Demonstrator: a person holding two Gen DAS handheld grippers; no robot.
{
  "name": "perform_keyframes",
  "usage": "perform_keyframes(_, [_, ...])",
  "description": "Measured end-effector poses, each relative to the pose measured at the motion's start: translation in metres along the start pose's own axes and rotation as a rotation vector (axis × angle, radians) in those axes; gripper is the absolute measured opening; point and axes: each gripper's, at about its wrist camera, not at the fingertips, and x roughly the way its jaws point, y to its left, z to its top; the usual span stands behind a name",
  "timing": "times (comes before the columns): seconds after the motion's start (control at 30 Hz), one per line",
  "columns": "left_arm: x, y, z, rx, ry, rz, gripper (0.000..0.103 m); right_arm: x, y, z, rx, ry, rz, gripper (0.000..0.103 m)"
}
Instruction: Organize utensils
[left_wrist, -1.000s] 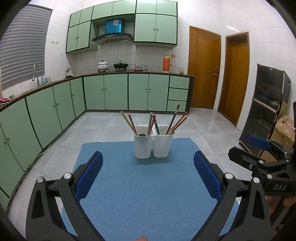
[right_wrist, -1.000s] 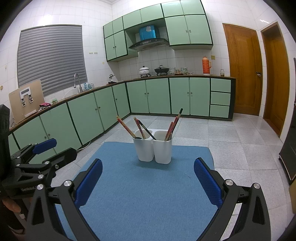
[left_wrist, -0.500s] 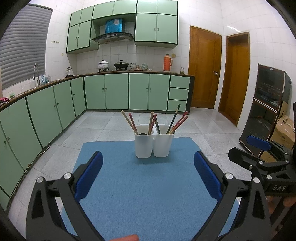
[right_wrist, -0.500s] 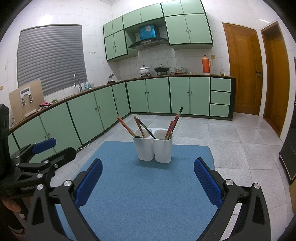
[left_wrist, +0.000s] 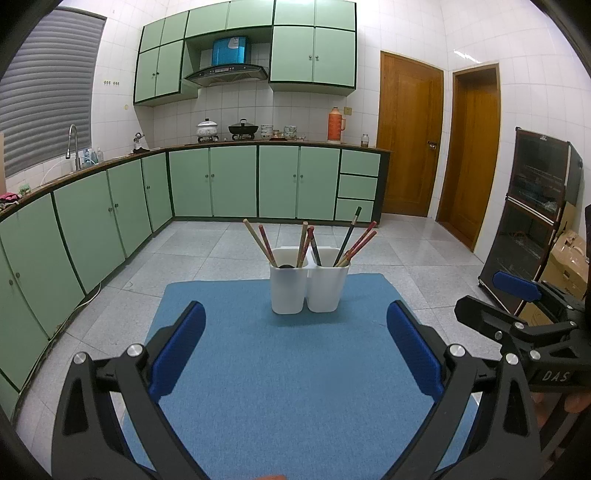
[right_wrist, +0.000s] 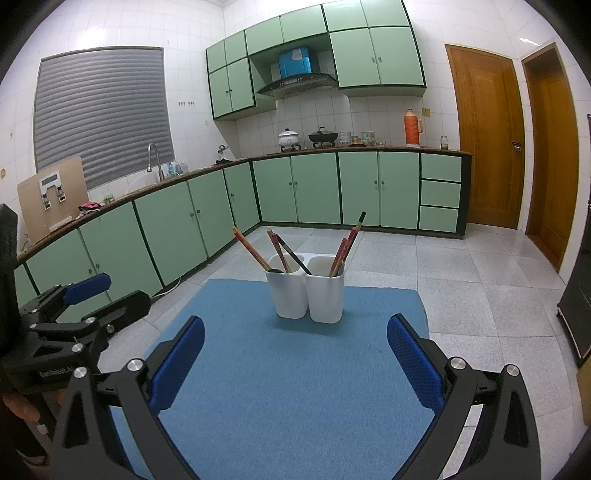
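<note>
A white two-cup utensil holder (left_wrist: 309, 281) stands upright at the far middle of a blue mat (left_wrist: 280, 373); it also shows in the right wrist view (right_wrist: 306, 292). Several chopsticks (left_wrist: 354, 240) lean out of both cups, red, tan and black ones (right_wrist: 291, 251). A dark utensil head shows in the left cup. My left gripper (left_wrist: 295, 347) is open and empty, well short of the holder. My right gripper (right_wrist: 295, 349) is open and empty too, at about the same distance. Each gripper shows at the edge of the other's view.
The mat (right_wrist: 280, 373) covers a small table with floor tiles beyond its edges. Green kitchen cabinets (left_wrist: 110, 221) run along the left and back. Two wooden doors (left_wrist: 410, 144) stand at the back right. A dark glass cabinet (left_wrist: 532, 229) and cardboard boxes stand to the right.
Both views have drifted only slightly; the holder sits a touch lower in the left view. Both grippers stay open and empty.
</note>
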Motion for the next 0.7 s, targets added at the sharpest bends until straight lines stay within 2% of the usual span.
perform_keyframes(0.7, [-0.0003,0.0002,0.0002,-0.001,0.000,-0.002,0.095,0.0012,0.0009,-0.0020,-0.002,0.003,-0.002,0.097])
